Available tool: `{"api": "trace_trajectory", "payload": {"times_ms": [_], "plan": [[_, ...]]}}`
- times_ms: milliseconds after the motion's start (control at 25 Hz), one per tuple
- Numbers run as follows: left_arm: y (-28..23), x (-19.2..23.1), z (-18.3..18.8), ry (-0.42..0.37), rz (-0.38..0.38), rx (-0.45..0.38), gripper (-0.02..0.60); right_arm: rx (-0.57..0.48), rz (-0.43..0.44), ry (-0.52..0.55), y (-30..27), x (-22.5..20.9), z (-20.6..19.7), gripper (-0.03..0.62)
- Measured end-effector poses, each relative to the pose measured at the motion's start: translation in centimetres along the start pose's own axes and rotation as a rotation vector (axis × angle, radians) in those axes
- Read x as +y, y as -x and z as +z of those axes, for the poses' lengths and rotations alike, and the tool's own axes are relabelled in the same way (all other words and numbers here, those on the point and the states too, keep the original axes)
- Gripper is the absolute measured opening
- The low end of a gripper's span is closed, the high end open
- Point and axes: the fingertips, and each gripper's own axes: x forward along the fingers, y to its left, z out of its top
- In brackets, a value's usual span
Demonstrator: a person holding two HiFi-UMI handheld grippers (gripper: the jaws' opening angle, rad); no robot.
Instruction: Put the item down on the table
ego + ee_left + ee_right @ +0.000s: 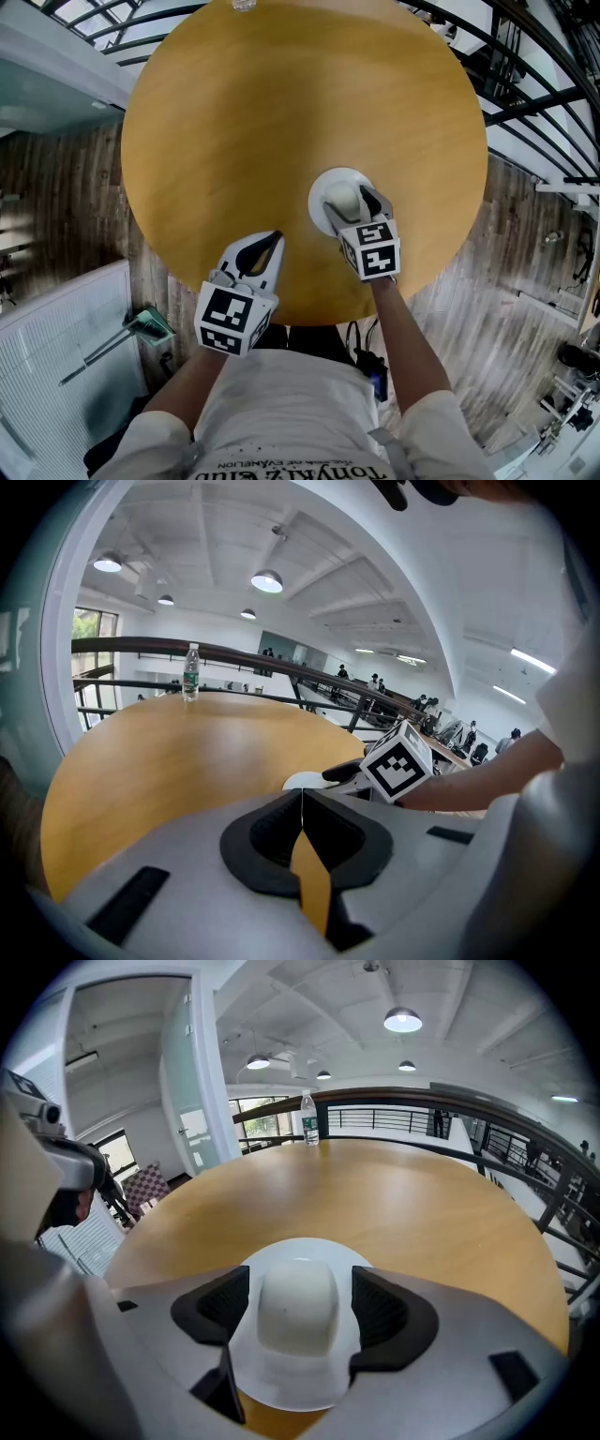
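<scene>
Bun [298,1309] sits dome up on a white plate [281,1382] at 5 o'clock on the round table [281,122], its long side running 6 to 12 o'clock along the right gripper's [354,208] wide jaws, which stand at its two sides with thin gaps. Both forearms reach forward from the body, and the left gripper [302,808] hovers at 6 o'clock by the table edge, jaws pressed together on nothing. From above, the right gripper hides part of the bun, and the bottle [309,1117] at 12 o'clock is cut off.
</scene>
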Motion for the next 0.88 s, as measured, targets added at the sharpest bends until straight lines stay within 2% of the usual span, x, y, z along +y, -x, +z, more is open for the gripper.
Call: {"api": "trace_trajectory", "payload": {"times_ms": [320,560,880], "plan": [[1.7,-1.1,1.0,-0.005,0.007,-0.031,0.023,-0.05,-0.011,-0.005,3.6,-0.2,1.6,0.325],[4.0,-3.1,1.5,-0.019,-0.01,-0.059,0.023,-0.097,0.003,-0.048,8.0,1.8,1.3,0.325],[7.2,-6.4,1.9,-0.103,-0.04,-0.078,0.023,-0.134,0.058,-0.078,14.6,5.4,0.0,0.32]]}}
